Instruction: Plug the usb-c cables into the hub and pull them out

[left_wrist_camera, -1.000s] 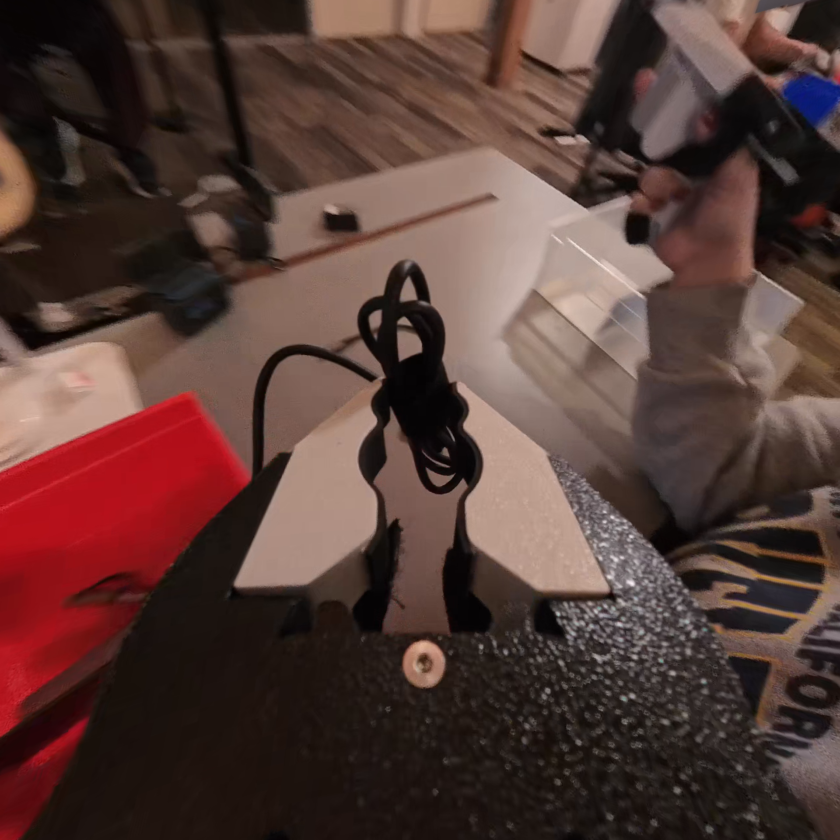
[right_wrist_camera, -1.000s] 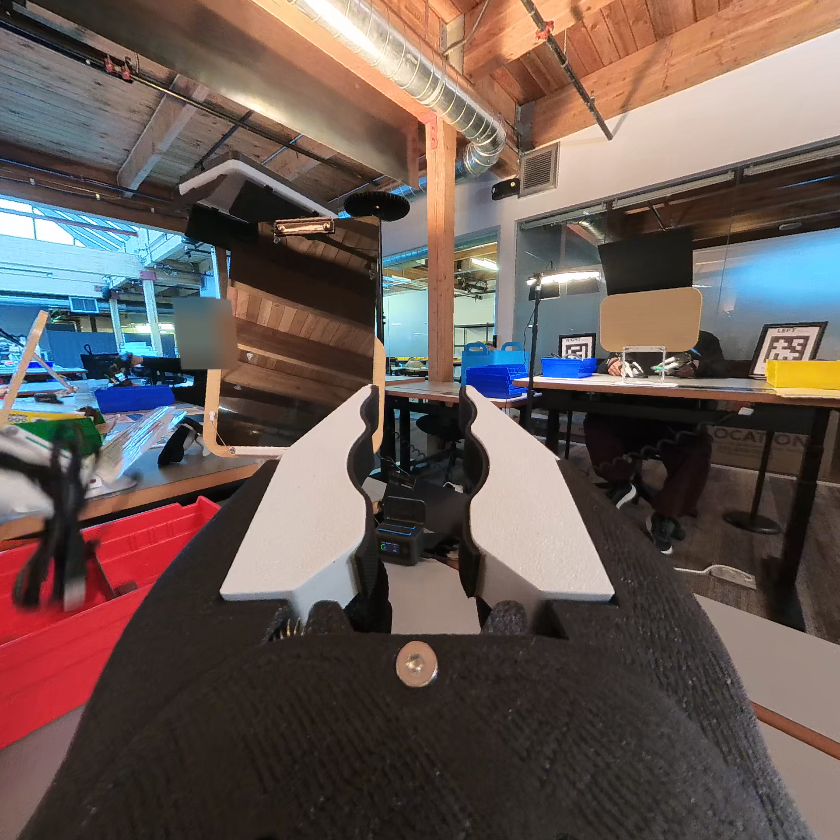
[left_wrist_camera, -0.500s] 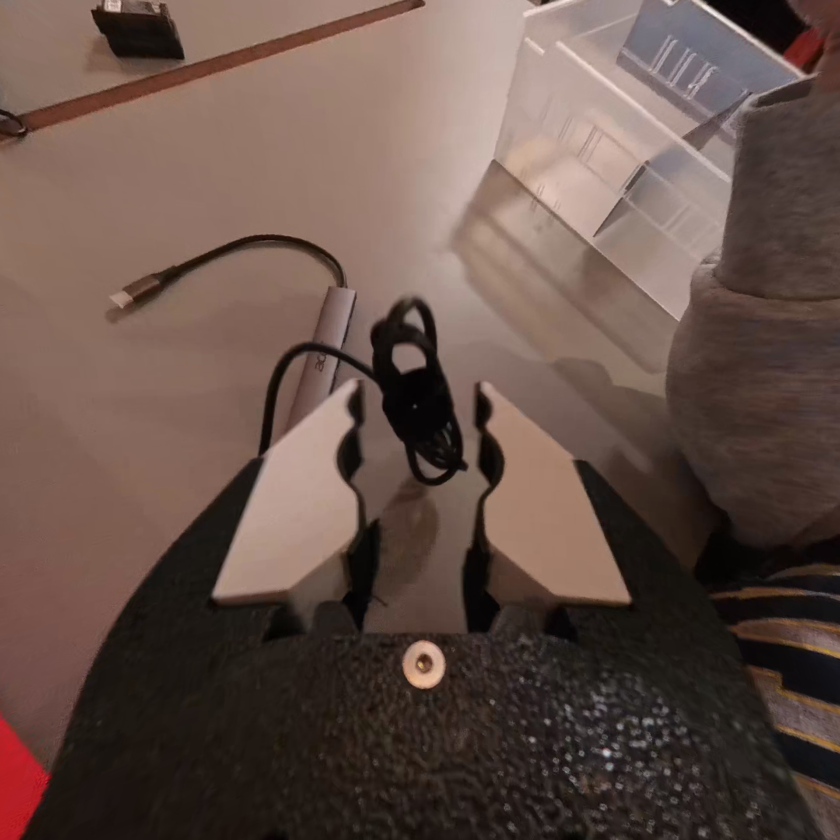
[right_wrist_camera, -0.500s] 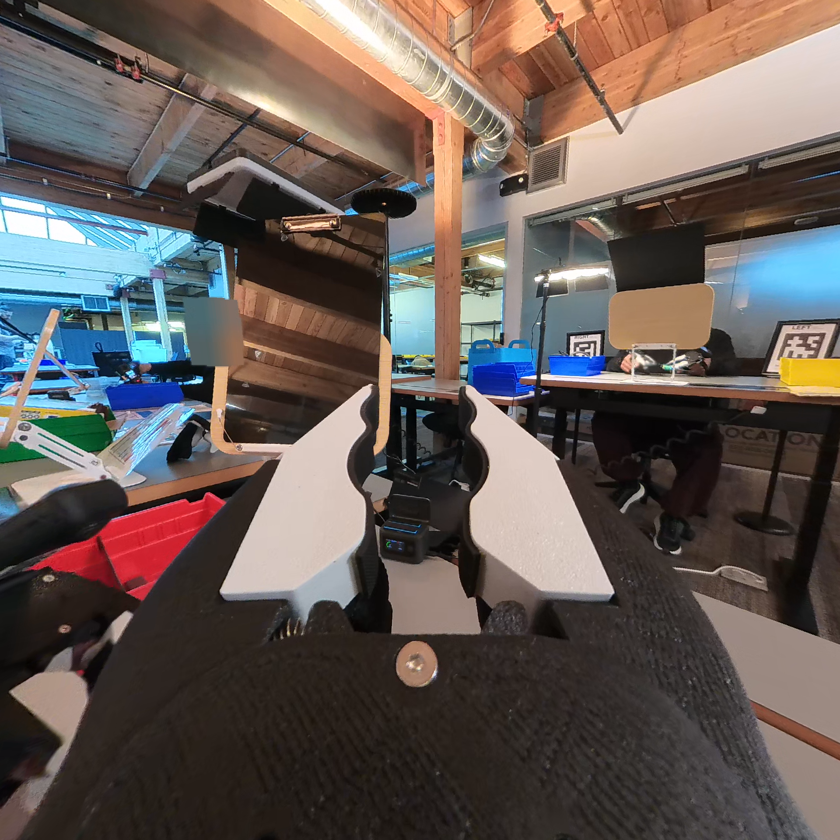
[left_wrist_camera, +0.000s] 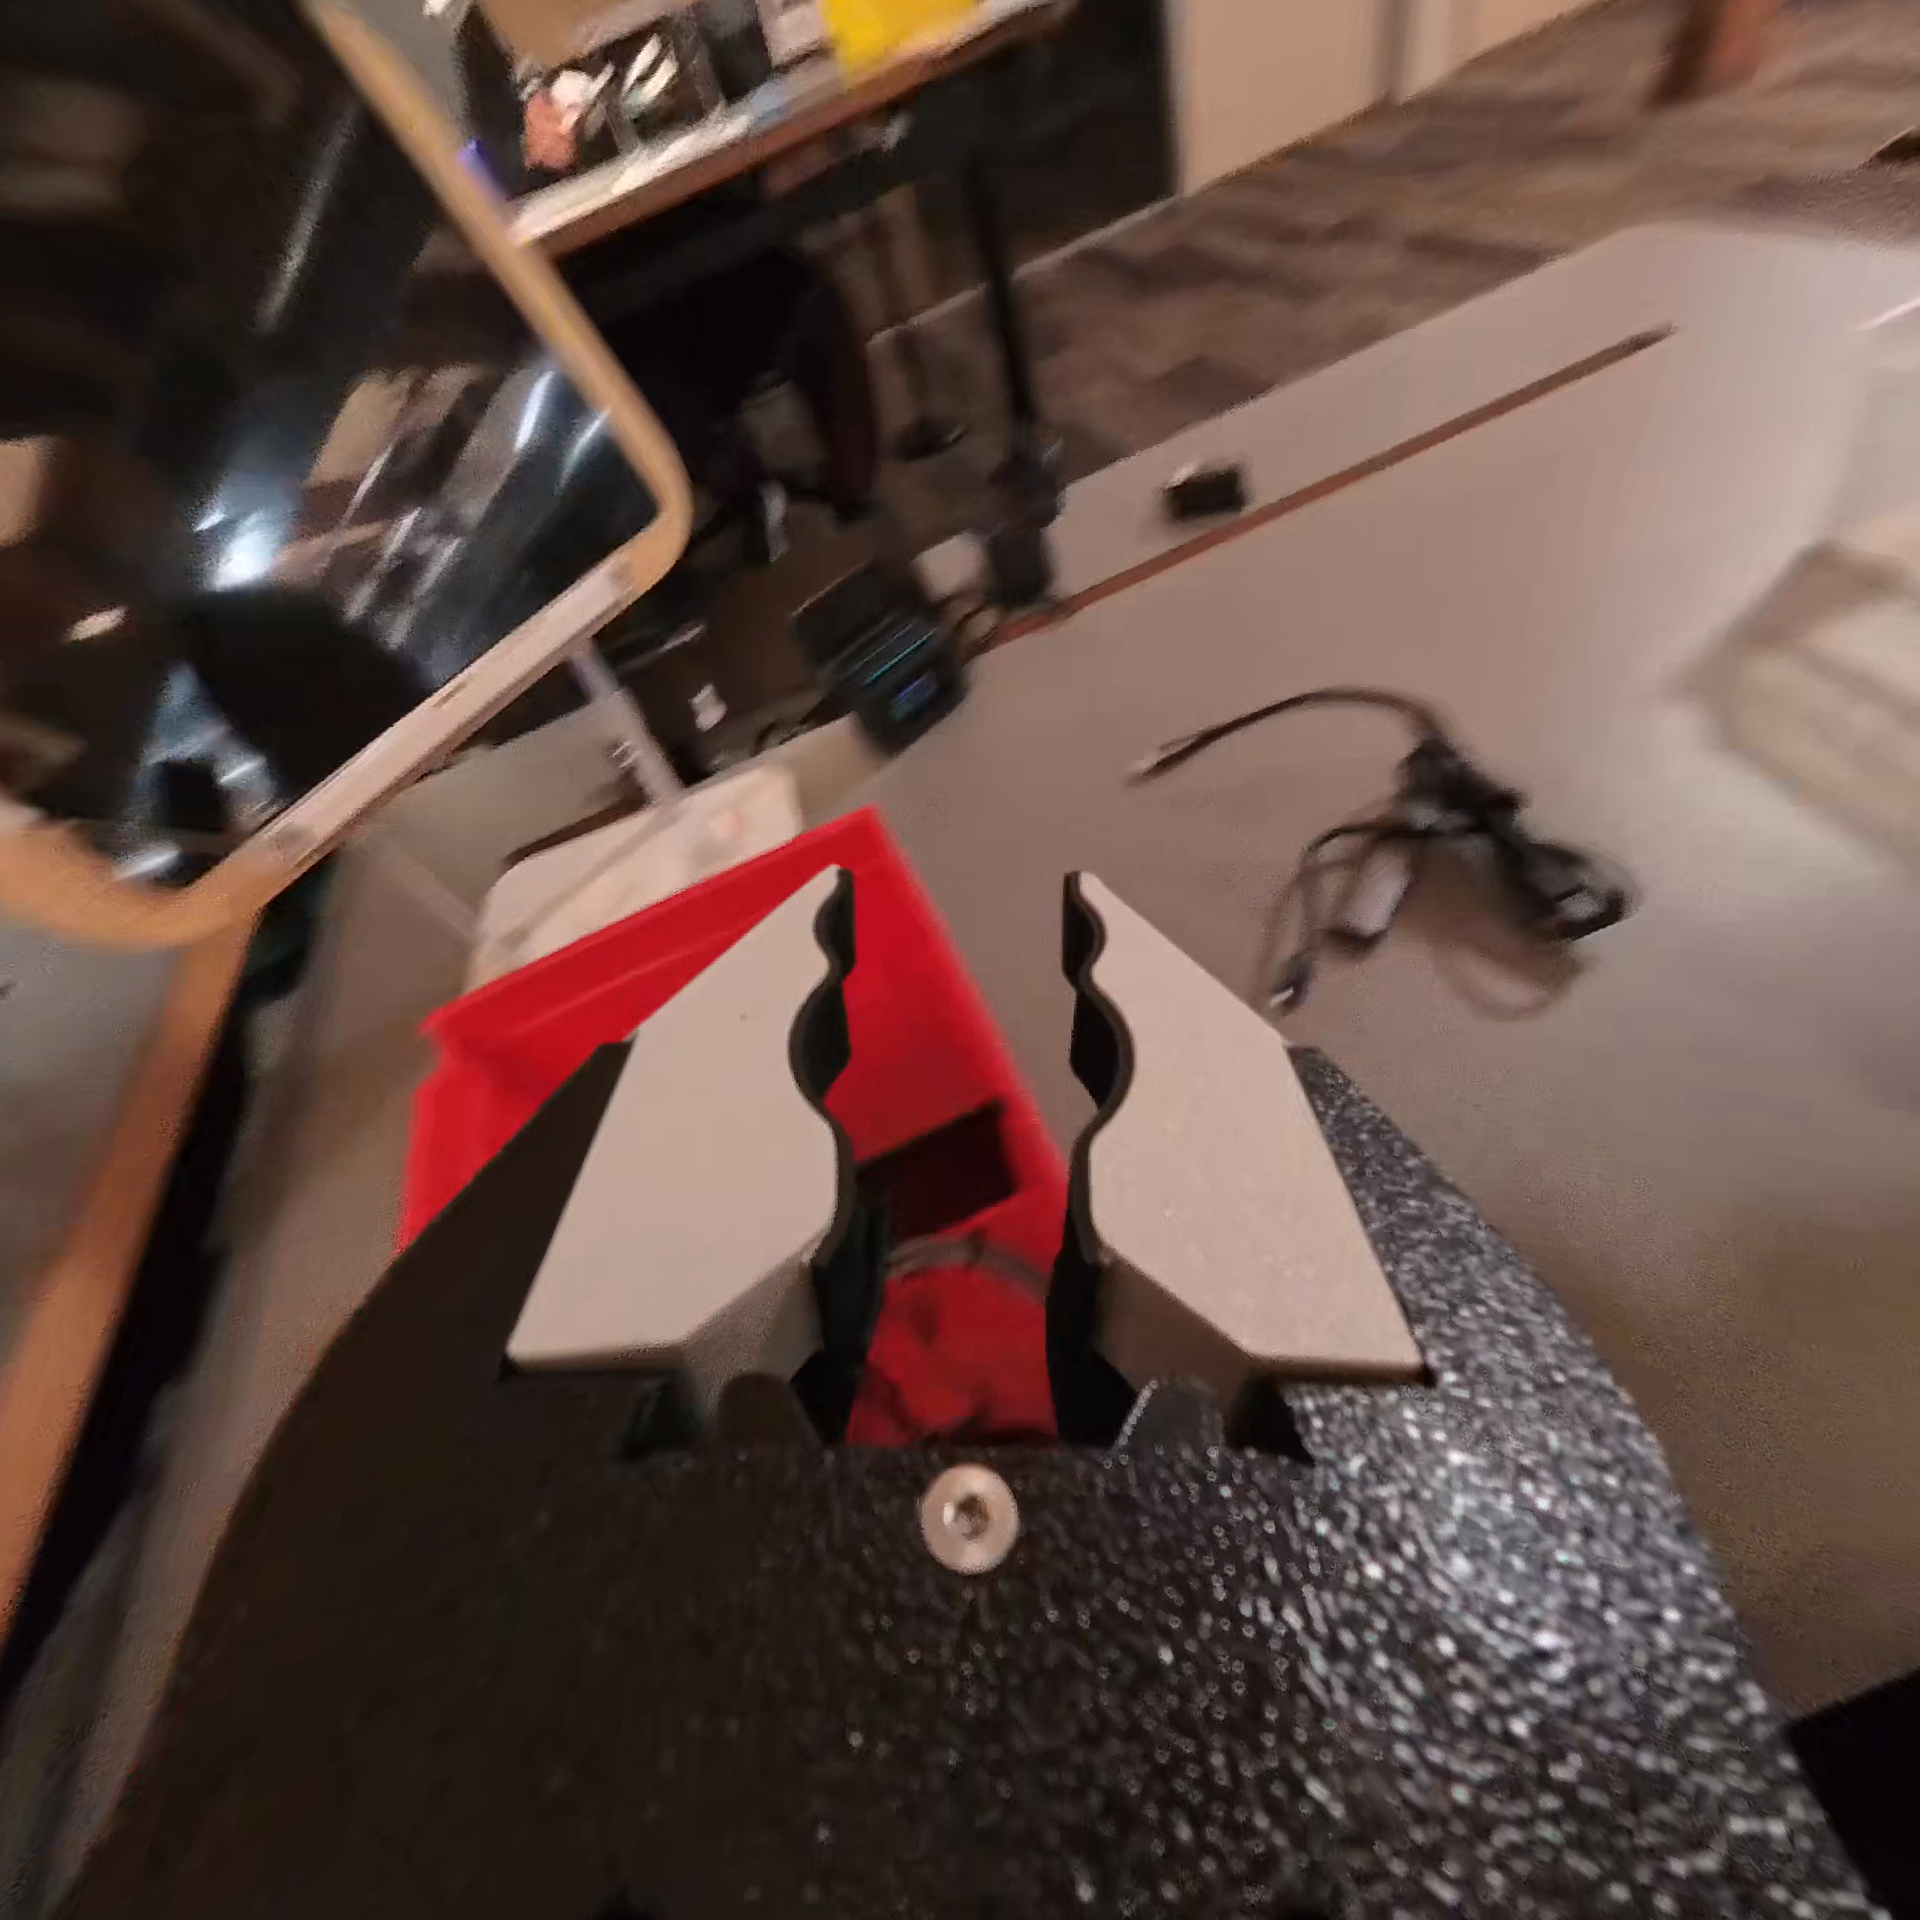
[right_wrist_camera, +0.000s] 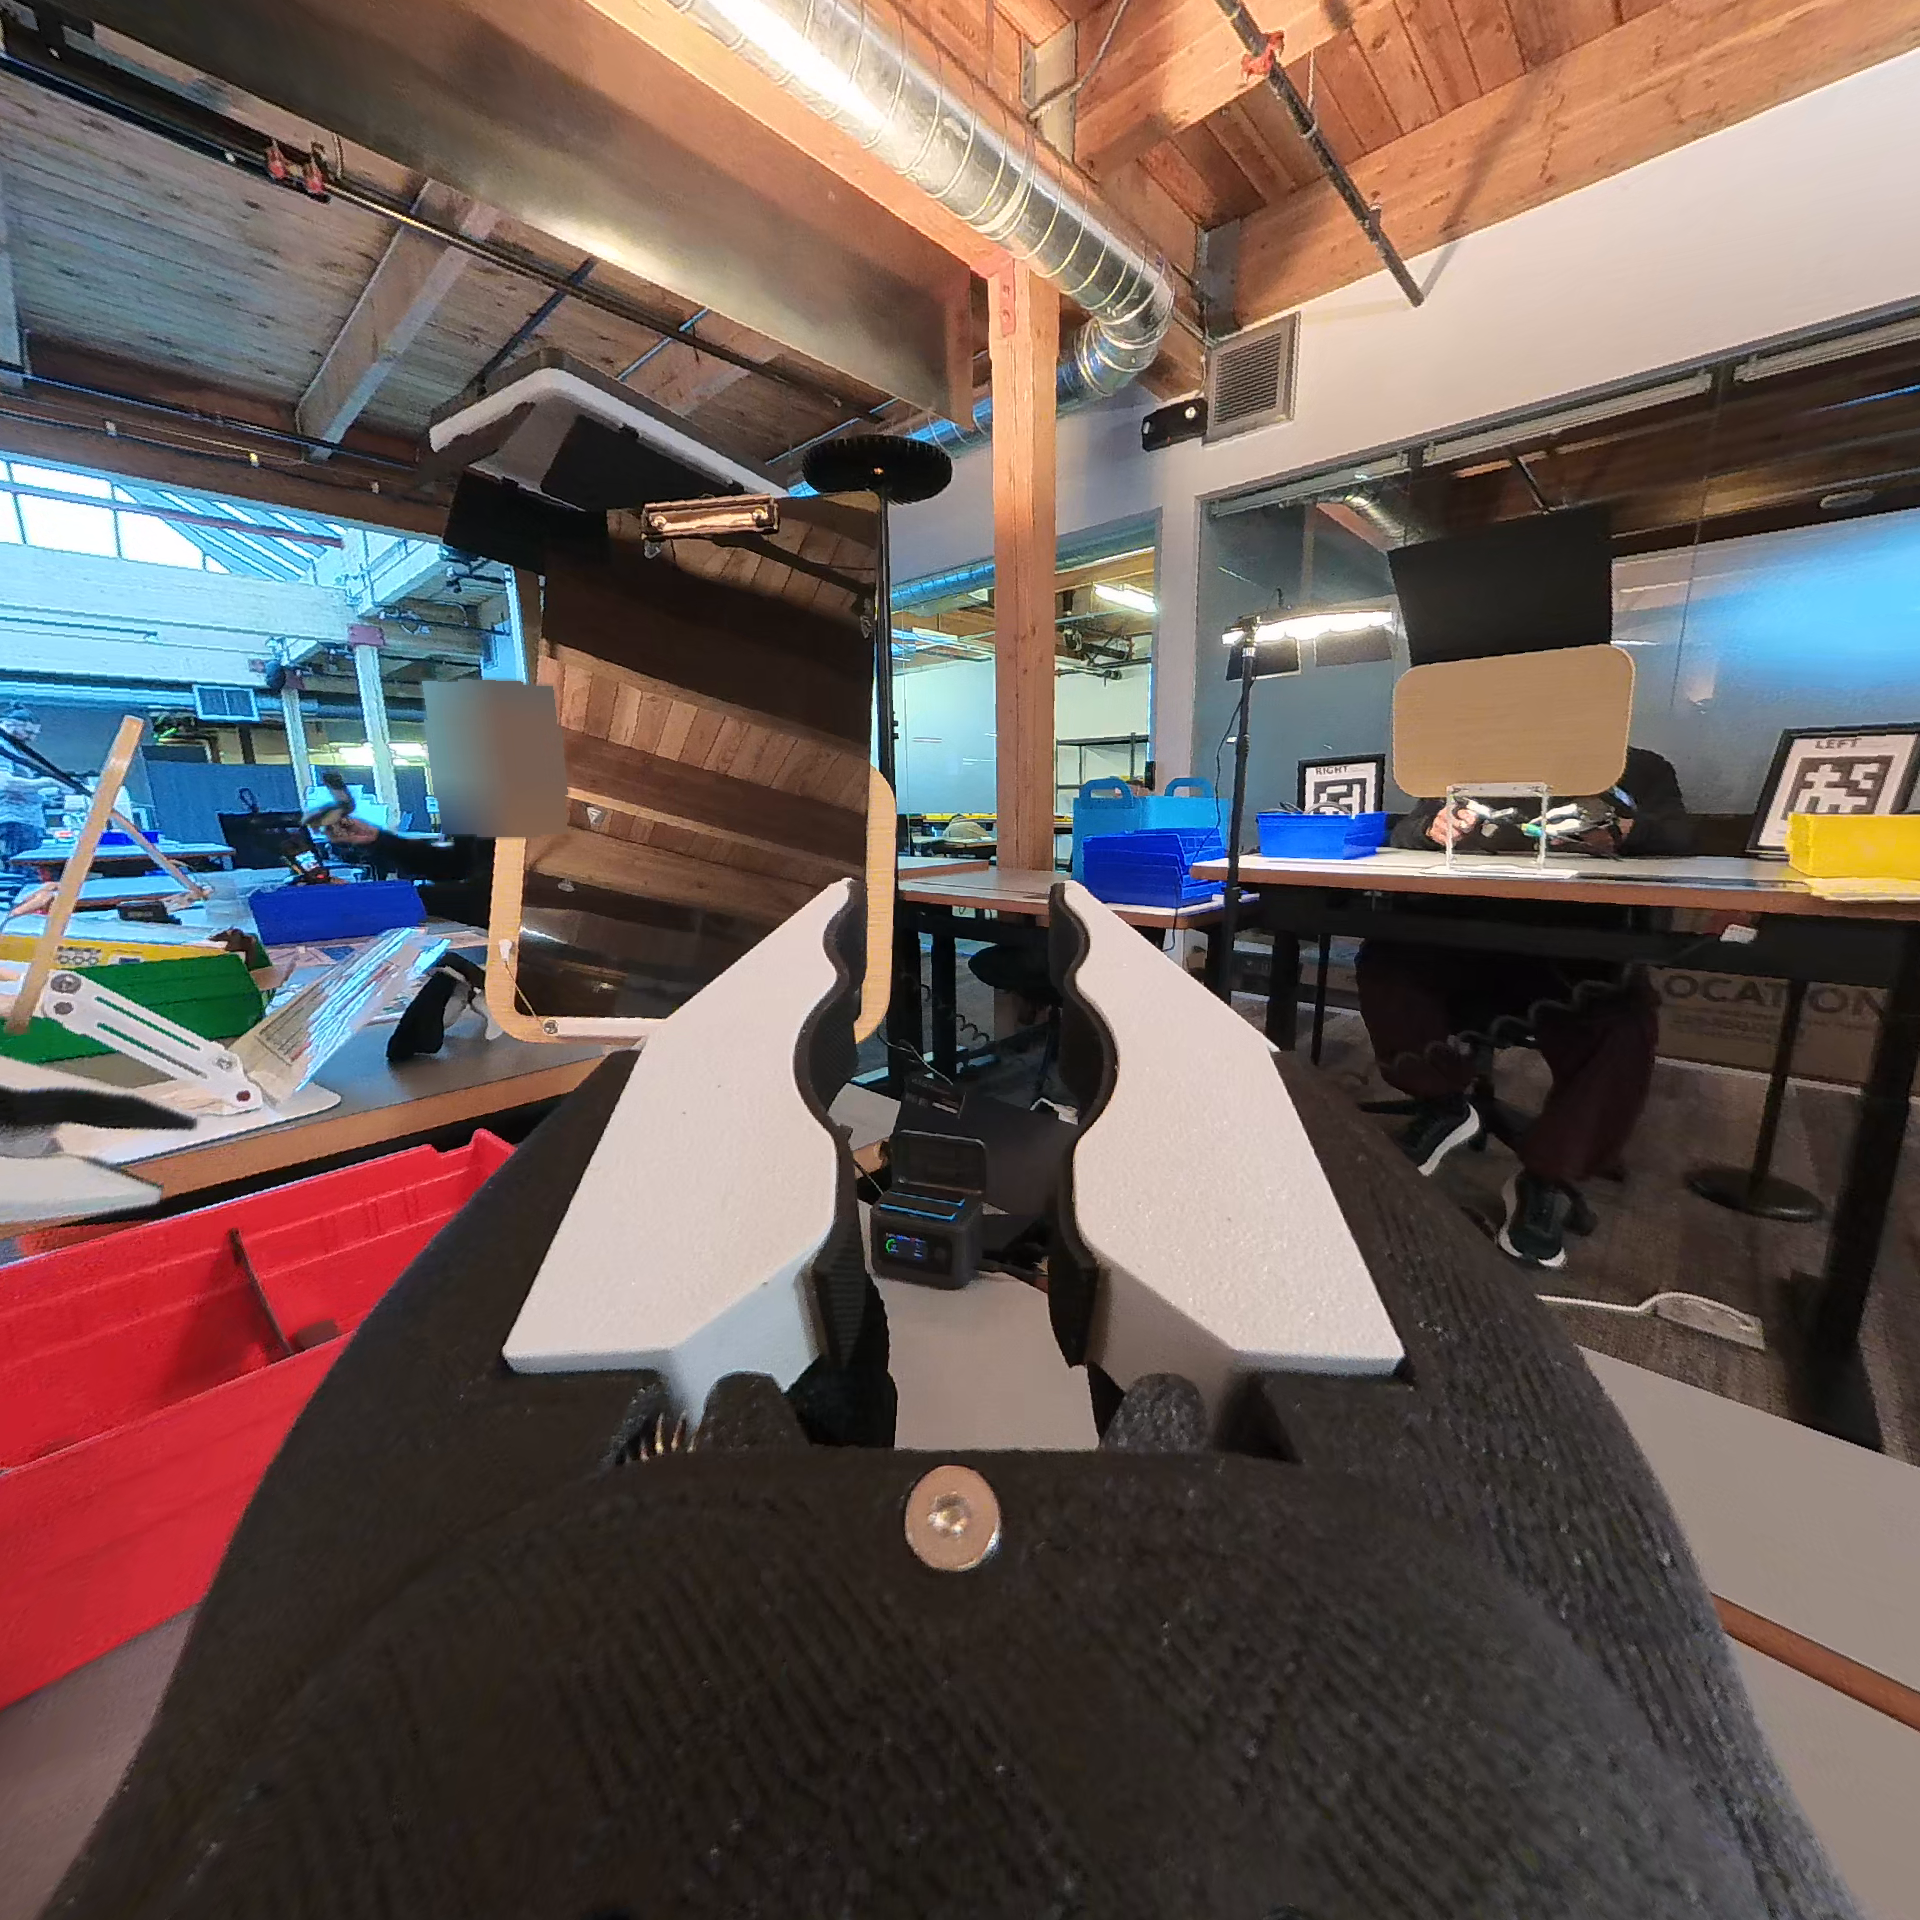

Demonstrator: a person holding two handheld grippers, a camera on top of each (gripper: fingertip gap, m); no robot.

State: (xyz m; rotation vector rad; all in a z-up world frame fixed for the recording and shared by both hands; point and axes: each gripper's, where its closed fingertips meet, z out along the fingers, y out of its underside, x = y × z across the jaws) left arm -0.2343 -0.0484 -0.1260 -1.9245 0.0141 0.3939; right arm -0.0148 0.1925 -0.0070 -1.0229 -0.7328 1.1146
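In the left wrist view my left gripper [left_wrist_camera: 958, 894] is open and empty above the red bin [left_wrist_camera: 914, 997]. The bundled black usb-c cable [left_wrist_camera: 1496, 842] lies on the table [left_wrist_camera: 1558, 1143] to the right, on top of the grey hub [left_wrist_camera: 1377, 904], whose own lead [left_wrist_camera: 1278, 717] curves away. The picture is blurred by motion. In the right wrist view my right gripper [right_wrist_camera: 954, 904] is open and empty, held level above the table and facing the room; neither cable nor hub shows there.
A wood-framed mirror [left_wrist_camera: 343, 499] stands at the table's left. A small black charger box [right_wrist_camera: 925, 1236] sits at the far edge ahead of the right gripper. The red bin [right_wrist_camera: 156, 1382] holds small items. A person sits at a far desk [right_wrist_camera: 1558, 873]. One gripper's finger ends stand about 35 centimetres off the other's. The right gripper is farther from the grey hub [left_wrist_camera: 1377, 904], some 35 centimetres, than the left, some 25 centimetres.
My left gripper opened and let the bundled cable go onto the table by the hub, then swung left over the red bin. The right gripper stayed still and open.
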